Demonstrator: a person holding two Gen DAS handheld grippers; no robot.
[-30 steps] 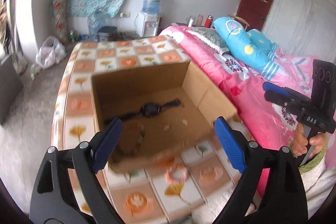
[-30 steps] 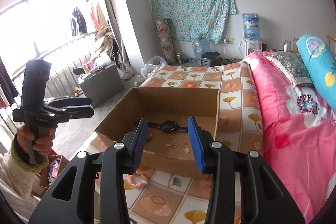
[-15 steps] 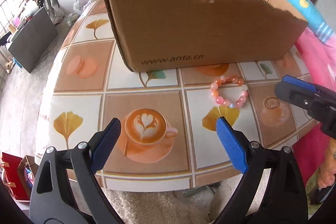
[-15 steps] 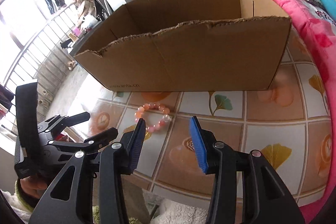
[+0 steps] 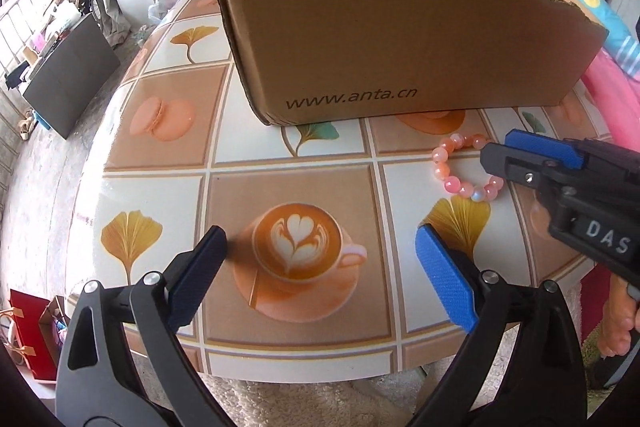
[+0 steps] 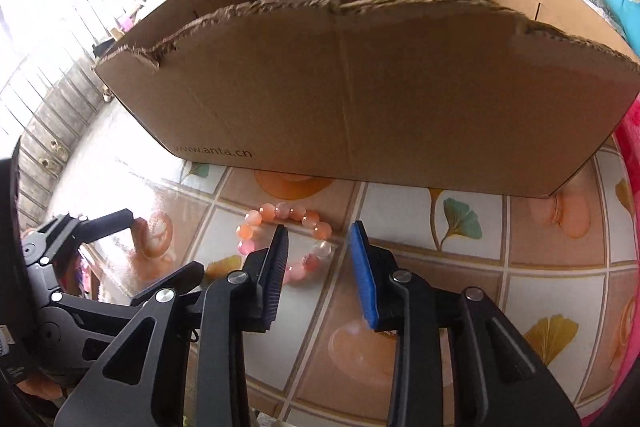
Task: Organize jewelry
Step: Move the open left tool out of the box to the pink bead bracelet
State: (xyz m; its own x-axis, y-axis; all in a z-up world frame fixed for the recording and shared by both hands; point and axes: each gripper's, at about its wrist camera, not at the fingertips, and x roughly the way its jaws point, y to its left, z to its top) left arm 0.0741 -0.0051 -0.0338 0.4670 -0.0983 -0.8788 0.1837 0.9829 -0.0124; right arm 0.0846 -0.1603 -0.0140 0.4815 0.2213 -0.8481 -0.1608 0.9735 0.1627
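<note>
The left hand-held gripper [image 5: 320, 247] hangs wide open and empty over the tabletop [image 5: 160, 195], left of the pink bead bracelet [image 6: 286, 241]. The bracelet lies just in front of the cardboard box [image 6: 360, 87]. Over the bracelet's right side, the right hand-held gripper [image 6: 320, 239] is closing, its pads not yet pressing the beads between them.
</note>
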